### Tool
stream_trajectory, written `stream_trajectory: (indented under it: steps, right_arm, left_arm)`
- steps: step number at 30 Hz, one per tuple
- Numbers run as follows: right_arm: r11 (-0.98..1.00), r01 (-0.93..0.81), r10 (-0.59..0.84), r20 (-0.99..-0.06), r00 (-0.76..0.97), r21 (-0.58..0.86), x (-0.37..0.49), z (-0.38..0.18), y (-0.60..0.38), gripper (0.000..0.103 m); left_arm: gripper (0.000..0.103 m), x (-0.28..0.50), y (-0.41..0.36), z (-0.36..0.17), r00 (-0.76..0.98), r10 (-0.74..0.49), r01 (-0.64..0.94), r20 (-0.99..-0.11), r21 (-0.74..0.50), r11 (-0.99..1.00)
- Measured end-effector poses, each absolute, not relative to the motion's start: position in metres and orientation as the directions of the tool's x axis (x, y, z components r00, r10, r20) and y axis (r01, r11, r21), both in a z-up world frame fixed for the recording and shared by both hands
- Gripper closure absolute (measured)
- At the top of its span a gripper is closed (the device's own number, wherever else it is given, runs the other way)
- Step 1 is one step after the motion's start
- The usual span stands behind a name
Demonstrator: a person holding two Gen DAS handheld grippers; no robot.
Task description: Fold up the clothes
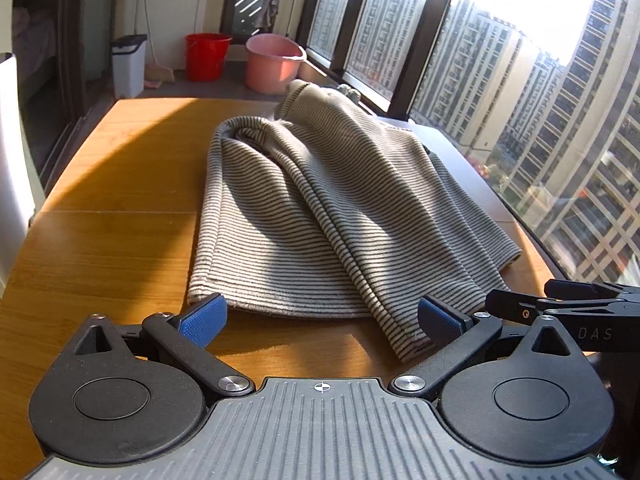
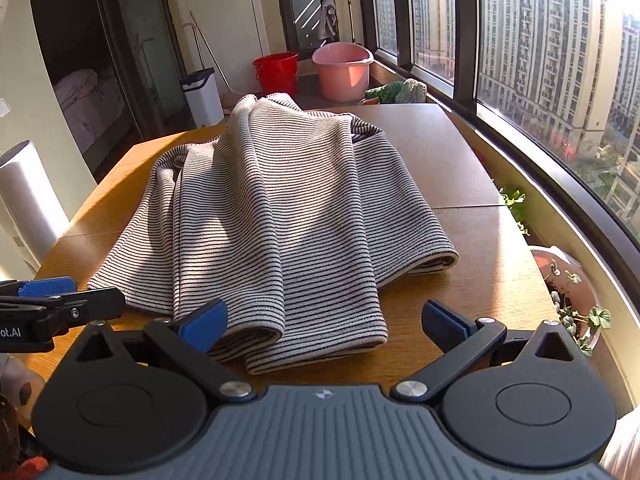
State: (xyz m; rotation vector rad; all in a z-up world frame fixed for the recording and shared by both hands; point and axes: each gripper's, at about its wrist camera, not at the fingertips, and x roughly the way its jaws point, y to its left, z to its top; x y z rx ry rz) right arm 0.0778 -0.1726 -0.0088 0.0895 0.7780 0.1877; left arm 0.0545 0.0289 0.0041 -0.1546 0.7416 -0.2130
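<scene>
Where the sun is falling across the wooden table (image 1: 100, 248), a striped garment (image 1: 320, 216) is lying loosely folded along the middle of the surface, its hem reaching toward the near edge and its collar end rising toward the far edge. Sunlight is brightening the table's left side, while a darker section is lying toward the window (image 1: 540, 92), where tall apartment blocks are showing outside. Beyond the far edge, a red bucket (image 1: 207, 56), a pink basin (image 1: 274, 63) and a white bin (image 1: 129, 65) are standing on the floor; potted plants (image 2: 576, 304) are sitting beside the table's right edge.

The left gripper (image 1: 322, 320) is hovering low at the near edge, jaws spread wide and holding nothing, its right pad touching the hem. The right gripper (image 2: 323, 322) is hovering just beside it, likewise released, its left pad against the folded hem. "DAS" is reading on the right gripper's body in the left view; "ot.AI" is showing on the left gripper in the right view.
</scene>
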Motion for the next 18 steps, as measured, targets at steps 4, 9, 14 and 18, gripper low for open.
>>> stream_trajectory:
  steps: [4,9,14,18]
  right_arm:
    - [0.953,-0.157,0.290,-0.628,0.723,0.259,0.121,-0.006,-0.182,0.000]
    - [0.926,-0.221,0.368,-0.605,0.706,0.304,0.187,-0.015,-0.173,0.000]
    - [0.924,-0.153,0.356,-0.644,0.677,0.350,0.233,-0.047,-0.167,0.000]
    - [0.927,-0.197,0.359,-0.608,0.708,0.319,0.229,-0.053,-0.164,0.000]
  left_arm:
    - [0.000,0.098,0.025,0.005,0.724,-0.307,0.228,-0.618,-0.206,0.952]
    - [0.000,0.162,0.026,-0.015,0.635,-0.372,0.261,-0.677,-0.266,0.928]
    - [0.000,0.189,0.031,-0.039,0.623,-0.367,0.240,-0.691,-0.277,0.930]
    - [0.000,0.184,0.036,-0.043,0.642,-0.403,0.275,-0.653,-0.295,0.915]
